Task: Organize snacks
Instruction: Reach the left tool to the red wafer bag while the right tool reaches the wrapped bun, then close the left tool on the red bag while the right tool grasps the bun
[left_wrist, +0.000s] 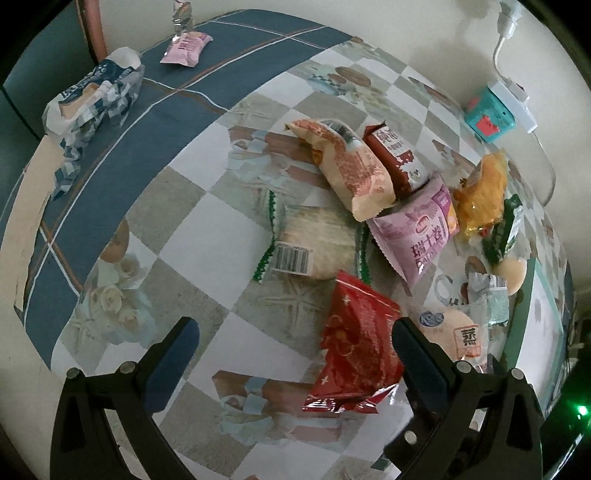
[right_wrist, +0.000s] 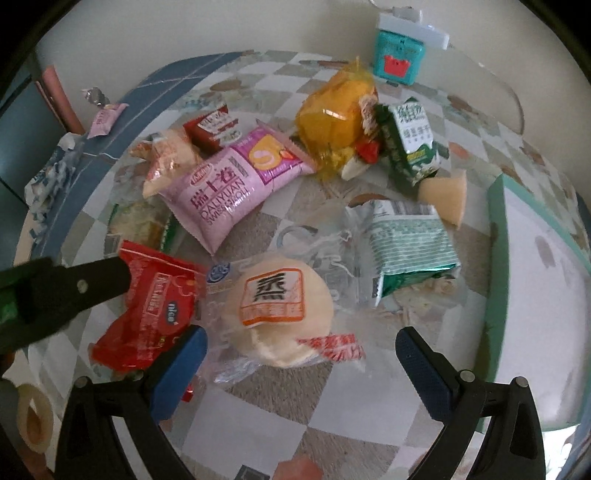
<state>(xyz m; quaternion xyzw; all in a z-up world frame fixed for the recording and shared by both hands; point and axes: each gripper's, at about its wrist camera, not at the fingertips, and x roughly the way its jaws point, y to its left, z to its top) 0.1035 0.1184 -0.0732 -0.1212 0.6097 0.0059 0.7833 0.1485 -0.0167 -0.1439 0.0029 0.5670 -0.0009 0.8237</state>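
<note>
Several snack packs lie in a heap on the checked tablecloth. My left gripper is open, with a red packet lying between its fingers, against the right one. My right gripper is open around a round pale steamed cake in clear wrap. The red packet lies left of the cake, under the left gripper's finger. A pink Swiss roll pack, a green-striped pack, a yellow pack and a green carton lie beyond.
A teal-rimmed white tray stands at the right. A teal timer box sits by the wall. A blue-white bag and a small pink pack lie on the far blue cloth. A tape roll lies at the near left.
</note>
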